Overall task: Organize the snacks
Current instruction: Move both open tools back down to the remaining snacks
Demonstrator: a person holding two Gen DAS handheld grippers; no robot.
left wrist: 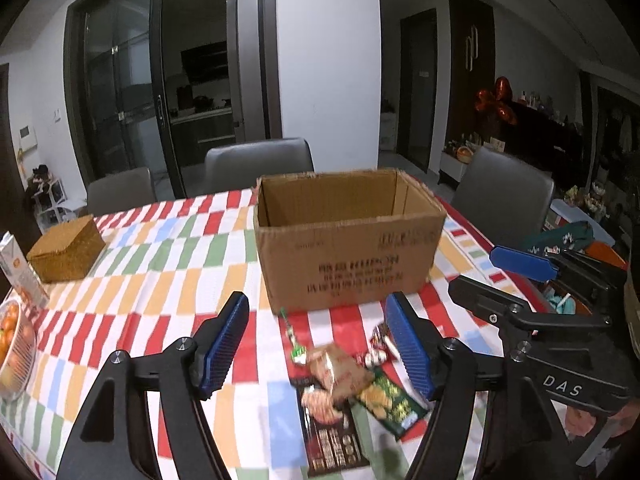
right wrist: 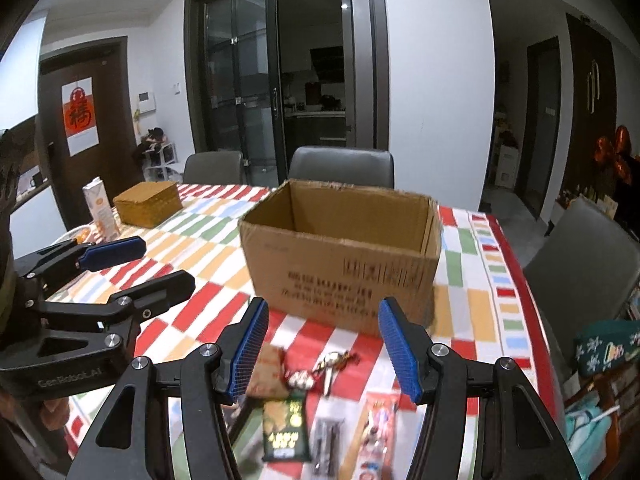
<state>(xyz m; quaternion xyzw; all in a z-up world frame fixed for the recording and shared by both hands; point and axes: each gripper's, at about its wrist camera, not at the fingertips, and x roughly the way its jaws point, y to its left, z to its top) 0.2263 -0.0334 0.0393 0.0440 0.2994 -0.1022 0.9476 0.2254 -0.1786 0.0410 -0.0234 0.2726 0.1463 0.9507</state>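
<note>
Tabletop (left wrist: 168,264): checked multicolour cloth, grey chairs behind, dark glass doors beyond. Open cardboard box (left wrist: 348,248) stands upright, long axis running across the view. Snack packets (left wrist: 344,384) lie scattered just before it. Left gripper (left wrist: 320,344) and right gripper (right wrist: 320,348): fingers spread, empty.

I can't read the smeared print on the brown cardboard box (left wrist: 348,240); the blurred snack packets (right wrist: 288,420) run off the frame's bottom edge.

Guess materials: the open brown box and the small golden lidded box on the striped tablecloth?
Open brown box: corrugated cardboard, matte, judging by the ragged cut rim and printed side. Small golden lidded box: looks woven, perhaps straw or rattan, with a fine grainy texture; too blurred to be sure.
</note>
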